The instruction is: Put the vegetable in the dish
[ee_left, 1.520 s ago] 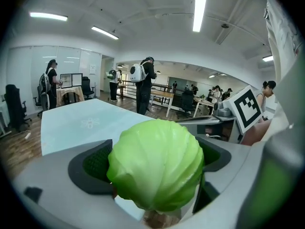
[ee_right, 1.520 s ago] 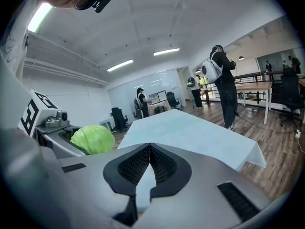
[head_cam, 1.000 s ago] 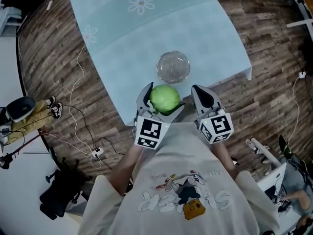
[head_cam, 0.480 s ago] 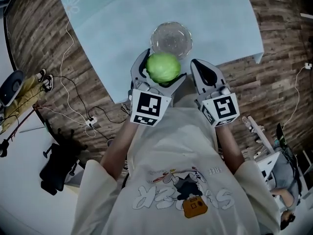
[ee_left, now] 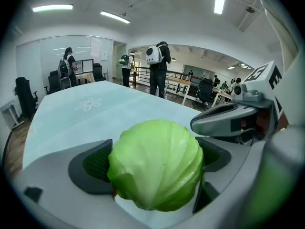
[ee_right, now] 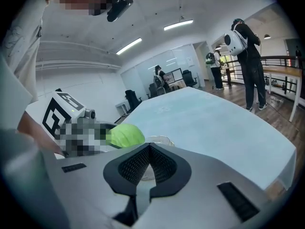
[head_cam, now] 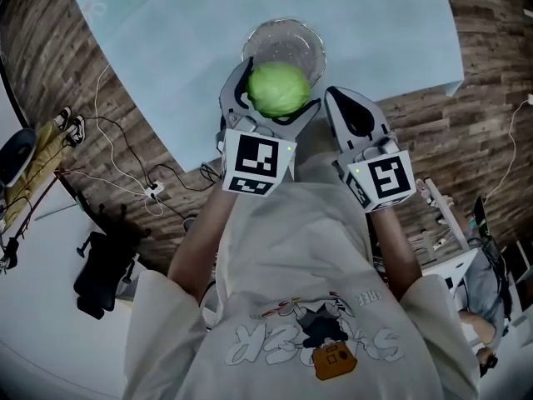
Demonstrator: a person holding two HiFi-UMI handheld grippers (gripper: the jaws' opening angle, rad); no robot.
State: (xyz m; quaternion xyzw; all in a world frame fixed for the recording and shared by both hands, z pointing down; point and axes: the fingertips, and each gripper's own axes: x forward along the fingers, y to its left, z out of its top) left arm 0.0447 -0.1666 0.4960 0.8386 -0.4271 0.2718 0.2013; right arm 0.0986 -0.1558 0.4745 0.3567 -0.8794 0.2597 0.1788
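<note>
The left gripper (head_cam: pixel 273 98) has its two grey jaws clamped on a round, pale green head of cabbage (ee_left: pixel 156 170); the ribbed black pads (ee_left: pixel 97 163) press against the cabbage's sides, and the vegetable fills the gap between them; in the head view the cabbage sits clear of the table, overlapping the near rim of a clear glass bowl (head_cam: pixel 287 26), so that only the far part of the bowl shows past it; how high it hangs above the bowl cannot be told; the bowl stands near the edge of a table covered with a pale blue cloth printed with white flowers (head_cam: pixel 191 32); the right gripper (head_cam: pixel 343 105) is held just beside the left one, to its right, over the table's near edge; its jaws are pressed together with nothing between them, the meshed black pads (ee_right: pixel 133 166) meeting at their tips; from the right gripper view the cabbage appears just left of the glass bowl's rim, with the left gripper's marker cube behind it; both grippers carry white cubes with black square markers, close to the person's pale T-shirt with a cartoon print (head_cam: pixel 291 323); beside the table lies a dark wooden plank floor (head_cam: pixel 108 132) with thin cables trailing across it; in the left gripper view people with backpacks (ee_left: pixel 158 67) stand beyond the table's far side in a bright office.
</note>
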